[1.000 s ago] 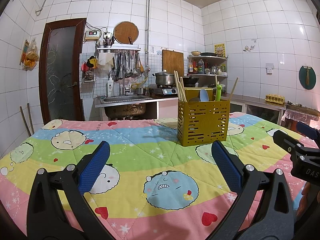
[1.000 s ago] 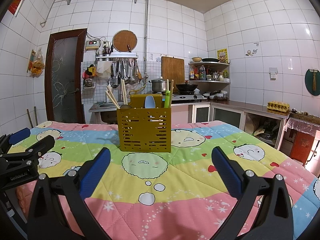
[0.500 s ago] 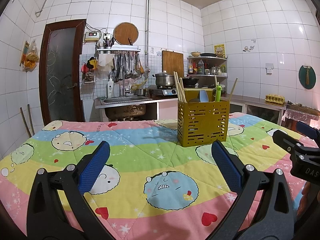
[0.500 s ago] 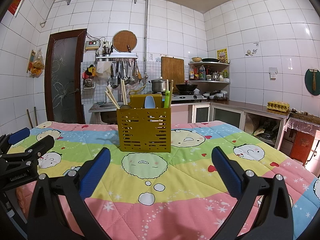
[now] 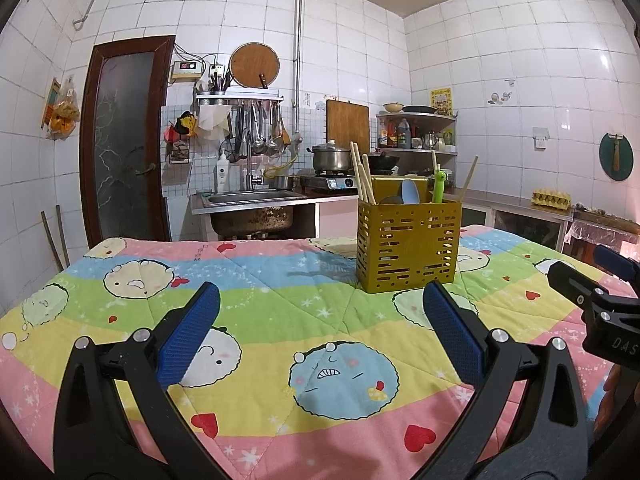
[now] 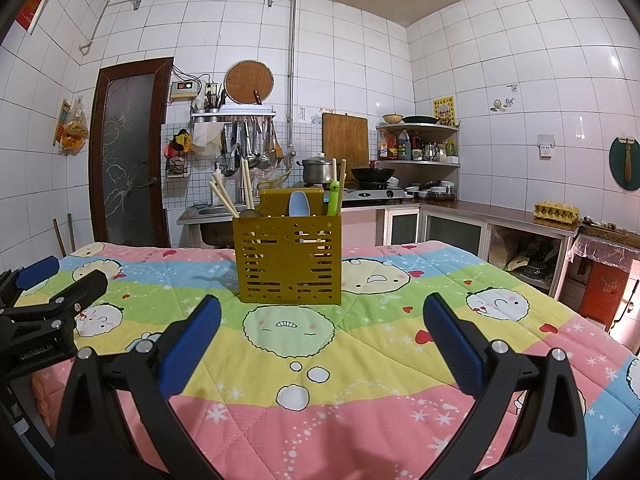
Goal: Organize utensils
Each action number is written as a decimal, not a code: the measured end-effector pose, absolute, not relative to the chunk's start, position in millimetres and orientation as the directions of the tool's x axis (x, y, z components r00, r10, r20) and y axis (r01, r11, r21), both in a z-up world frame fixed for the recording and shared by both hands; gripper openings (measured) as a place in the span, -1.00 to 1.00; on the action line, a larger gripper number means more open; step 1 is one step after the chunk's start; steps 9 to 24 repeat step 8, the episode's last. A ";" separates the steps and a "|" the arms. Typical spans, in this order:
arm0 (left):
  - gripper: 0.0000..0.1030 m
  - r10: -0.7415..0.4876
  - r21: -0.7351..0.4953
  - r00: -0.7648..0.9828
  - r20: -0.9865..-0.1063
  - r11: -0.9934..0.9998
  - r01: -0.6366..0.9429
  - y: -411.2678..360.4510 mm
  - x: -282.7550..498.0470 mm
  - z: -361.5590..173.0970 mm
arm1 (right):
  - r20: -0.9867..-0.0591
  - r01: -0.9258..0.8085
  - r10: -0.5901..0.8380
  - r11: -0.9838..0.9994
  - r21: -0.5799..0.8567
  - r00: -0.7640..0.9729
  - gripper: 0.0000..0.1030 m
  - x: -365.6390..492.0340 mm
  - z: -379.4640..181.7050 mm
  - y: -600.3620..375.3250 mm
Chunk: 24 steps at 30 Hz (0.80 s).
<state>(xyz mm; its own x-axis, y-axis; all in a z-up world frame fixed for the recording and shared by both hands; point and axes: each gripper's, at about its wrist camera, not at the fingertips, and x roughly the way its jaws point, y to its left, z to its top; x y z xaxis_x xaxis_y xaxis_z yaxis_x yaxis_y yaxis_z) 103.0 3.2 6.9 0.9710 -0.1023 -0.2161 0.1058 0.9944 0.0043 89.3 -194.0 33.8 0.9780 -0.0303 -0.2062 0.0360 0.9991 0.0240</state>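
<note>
On the quilted table (image 6: pixel 360 360), the utensil caddy (image 6: pixel 290 262) stands beyond the right claw (image 6: pixel 320 336).

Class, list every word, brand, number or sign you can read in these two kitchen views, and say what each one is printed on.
"GenRobot.AI" on the left gripper, seen from the right wrist.
"DAS", cut off at the frame edge, on the right gripper, seen from the left wrist.
Red digits on the wall meter: too blurred to read.
Yellow poster, small wall notice, shelf bottle labels: too small to read.
</note>
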 end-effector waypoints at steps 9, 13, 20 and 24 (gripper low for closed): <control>0.91 -0.104 0.002 0.970 -0.217 0.994 0.107 3.6 103.8 6.9 | -0.207 0.038 -0.032 0.999 0.024 0.978 0.92 89.2 33.8 -194.1; 0.91 -0.104 0.002 0.970 -0.217 0.994 0.107 3.6 103.8 6.9 | -0.207 0.038 -0.032 0.999 0.024 0.978 0.92 89.2 33.8 -194.1; 0.91 -0.104 0.002 0.970 -0.217 0.994 0.107 3.6 103.8 6.9 | -0.207 0.038 -0.032 0.999 0.024 0.978 0.92 89.2 33.8 -194.1; 0.91 -0.104 0.002 0.970 -0.217 0.994 0.107 3.6 103.8 6.9 | -0.207 0.038 -0.032 0.999 0.024 0.978 0.92 89.2 33.8 -194.1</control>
